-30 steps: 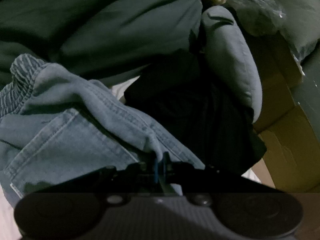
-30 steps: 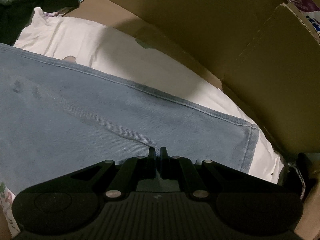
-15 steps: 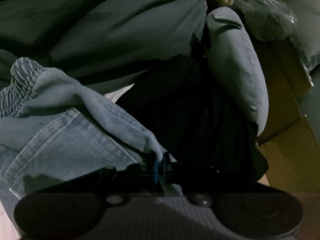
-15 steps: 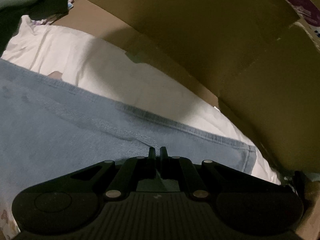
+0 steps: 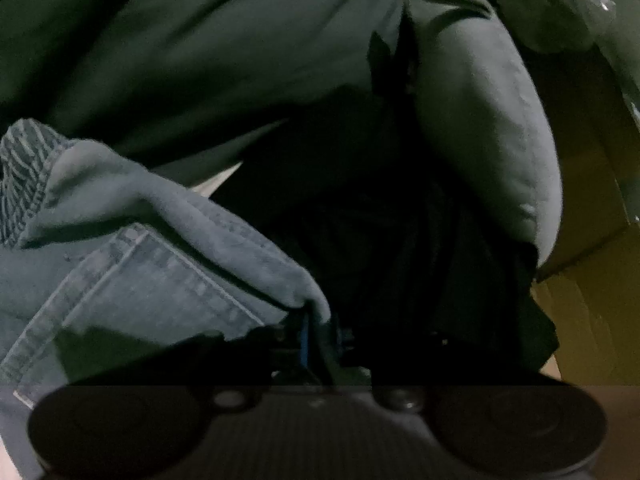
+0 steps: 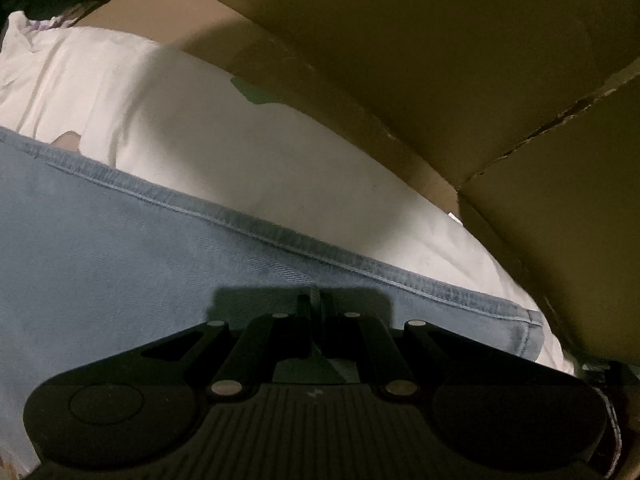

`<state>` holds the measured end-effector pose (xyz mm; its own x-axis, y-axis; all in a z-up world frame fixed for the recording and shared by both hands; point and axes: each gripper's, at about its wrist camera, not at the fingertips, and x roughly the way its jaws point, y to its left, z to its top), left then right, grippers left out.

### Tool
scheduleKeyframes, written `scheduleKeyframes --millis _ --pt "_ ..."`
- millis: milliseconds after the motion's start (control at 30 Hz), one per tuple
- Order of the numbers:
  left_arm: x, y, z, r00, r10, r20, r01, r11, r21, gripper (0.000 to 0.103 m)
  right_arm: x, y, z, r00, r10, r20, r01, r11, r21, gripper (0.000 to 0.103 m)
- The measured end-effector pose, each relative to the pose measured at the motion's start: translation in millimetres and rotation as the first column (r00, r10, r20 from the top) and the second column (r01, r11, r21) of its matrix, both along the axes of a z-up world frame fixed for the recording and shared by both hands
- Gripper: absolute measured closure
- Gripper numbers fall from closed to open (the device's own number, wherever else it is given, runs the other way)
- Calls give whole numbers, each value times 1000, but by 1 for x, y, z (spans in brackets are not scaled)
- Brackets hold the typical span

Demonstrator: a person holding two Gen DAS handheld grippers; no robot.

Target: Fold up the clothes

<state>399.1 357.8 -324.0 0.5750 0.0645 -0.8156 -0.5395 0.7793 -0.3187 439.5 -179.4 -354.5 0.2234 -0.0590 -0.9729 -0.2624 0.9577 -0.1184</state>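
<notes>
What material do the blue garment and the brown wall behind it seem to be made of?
Blue garment: likely denim, matte, with fine diagonal twill lines and a double-stitched hem. Brown wall: most likely corrugated cardboard, dull finish, with a folded crease and a torn, ragged edge.

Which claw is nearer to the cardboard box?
Right. The right claw sits on the denim near its hemmed corner, with the cardboard box wall just beyond. The left claw grips denim beside dark clothing, the box farther off.

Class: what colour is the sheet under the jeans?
White sheet; clearest in the right wrist view.
</notes>
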Motion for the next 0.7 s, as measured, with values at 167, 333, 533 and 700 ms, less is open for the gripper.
scheduleKeyframes --millis 167,333,533,700 --pt "-19 -7 15 999 -32 31 30 998 52 65 2 -5 -1 1000 -14 6 14 1000 -17 81" --pt "-37 -16 21 994 -113 -1 113 990 79 62 0 -9 28 996 -14 93 19 999 -50 78" --pt "-67 -15 31 986 -167 -3 167 986 20 56 -11 -23 68 985 -54 163 61 997 -42 78" --pt "-78 -22 44 974 -223 -43 224 975 17 56 -41 -42 113 982 -97 162 95 995 15 75"
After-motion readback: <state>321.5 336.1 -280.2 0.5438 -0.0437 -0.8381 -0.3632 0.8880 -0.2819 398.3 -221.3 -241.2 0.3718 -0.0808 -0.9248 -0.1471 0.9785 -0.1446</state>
